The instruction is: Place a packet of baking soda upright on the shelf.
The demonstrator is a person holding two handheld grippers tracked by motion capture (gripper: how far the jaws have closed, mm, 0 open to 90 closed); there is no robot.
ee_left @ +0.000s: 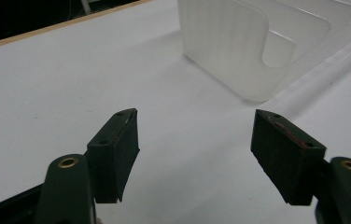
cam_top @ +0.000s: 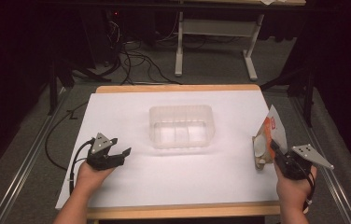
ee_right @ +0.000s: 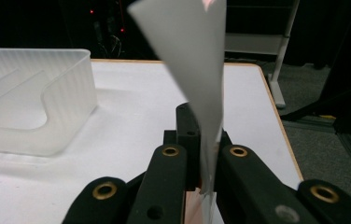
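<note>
My left claw [cam_top: 120, 150] sits low at about eight o'clock on the counter [cam_top: 131, 186], my hand [cam_top: 88, 176] wrapped round its body, and its jaws stand wide apart with only white surface between them. In the left gripper view the two black pads [ee_left: 122, 149] frame bare counter, with the corner of the clear tub just beyond, up toward one o'clock.

My right claw [cam_top: 273, 148] is at about four o'clock, near the counter's right edge, and it is clamped on a snack packet [cam_top: 269, 137] (white with an orange patch, standing nearly upright and leaning a little to the right). In the right gripper view the packet's [ee_right: 197, 70] white face rises from between the closed jaws and tapers to a point at the top.

Farther out, at the middle of the counter, rests a translucent plastic tub [cam_top: 180, 126], rectangular with rounded corners and shallow dividers inside, well apart from both claws.

Beyond the counter's far edge, at twelve o'clock, cables [cam_top: 136, 60] lie on grey carpet beside white desk legs [cam_top: 179, 46].
</note>
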